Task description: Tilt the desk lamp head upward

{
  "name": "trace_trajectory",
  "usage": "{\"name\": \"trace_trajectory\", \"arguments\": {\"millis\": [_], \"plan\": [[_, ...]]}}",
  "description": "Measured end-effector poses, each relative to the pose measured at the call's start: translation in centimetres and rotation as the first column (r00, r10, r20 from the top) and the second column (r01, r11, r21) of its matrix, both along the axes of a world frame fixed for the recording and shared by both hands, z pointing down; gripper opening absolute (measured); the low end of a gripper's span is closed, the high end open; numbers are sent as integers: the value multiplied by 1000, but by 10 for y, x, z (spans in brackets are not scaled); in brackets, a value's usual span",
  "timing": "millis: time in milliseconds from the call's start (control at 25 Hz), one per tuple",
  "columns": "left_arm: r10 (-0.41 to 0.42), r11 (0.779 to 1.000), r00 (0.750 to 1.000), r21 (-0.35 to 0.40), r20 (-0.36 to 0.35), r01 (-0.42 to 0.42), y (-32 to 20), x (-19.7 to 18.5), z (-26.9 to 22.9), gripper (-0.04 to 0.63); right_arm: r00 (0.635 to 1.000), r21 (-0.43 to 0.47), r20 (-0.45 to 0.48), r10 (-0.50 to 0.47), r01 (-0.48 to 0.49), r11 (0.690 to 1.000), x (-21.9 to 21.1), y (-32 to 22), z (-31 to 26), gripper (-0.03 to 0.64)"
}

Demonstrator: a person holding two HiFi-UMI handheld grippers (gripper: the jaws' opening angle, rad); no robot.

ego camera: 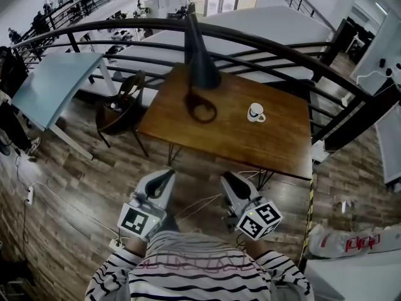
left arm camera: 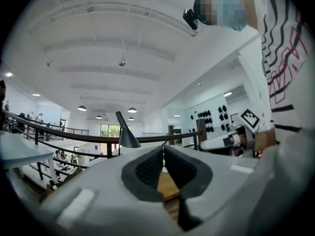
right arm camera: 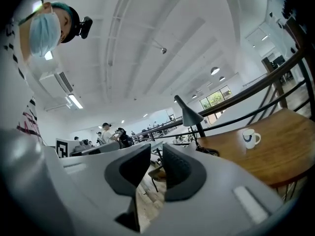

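Head view: lamp stands on counter at 12 o'clock, with mug at its 3 o'clock. Left hand-held gripper and right hand-held gripper are at 6 o'clock, off the counter and well apart from the lamp.

Left gripper view: jaws together, empty. Lamp at 11 o'clock.

Right gripper view: jaws slightly apart, nothing between. Lamp at 1 o'clock.

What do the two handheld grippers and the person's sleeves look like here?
Both the left gripper and the right gripper have light grey, tapering shells with dark textured pads. Each carries a white cube with black square markers. The sleeves are white with dark stripes.
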State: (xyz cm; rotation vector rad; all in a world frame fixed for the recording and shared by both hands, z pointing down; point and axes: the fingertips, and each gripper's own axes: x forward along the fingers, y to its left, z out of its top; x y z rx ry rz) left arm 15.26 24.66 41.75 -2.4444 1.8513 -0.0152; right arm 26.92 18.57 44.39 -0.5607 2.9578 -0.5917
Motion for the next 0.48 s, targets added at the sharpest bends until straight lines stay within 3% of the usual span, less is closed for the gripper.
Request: {"name": "trace_trajectory", "arguments": {"millis": [240,480], "plan": [[48,999,999,-8,-12,-48,-47,-15,4,32,999,-5,6,37,-37,999,-15,-37,3,80],[121,992,992,-24,-26,-122,-123,-87,10,36,997,-2,4,72,-72,997,-89,-102,3,161]]}}
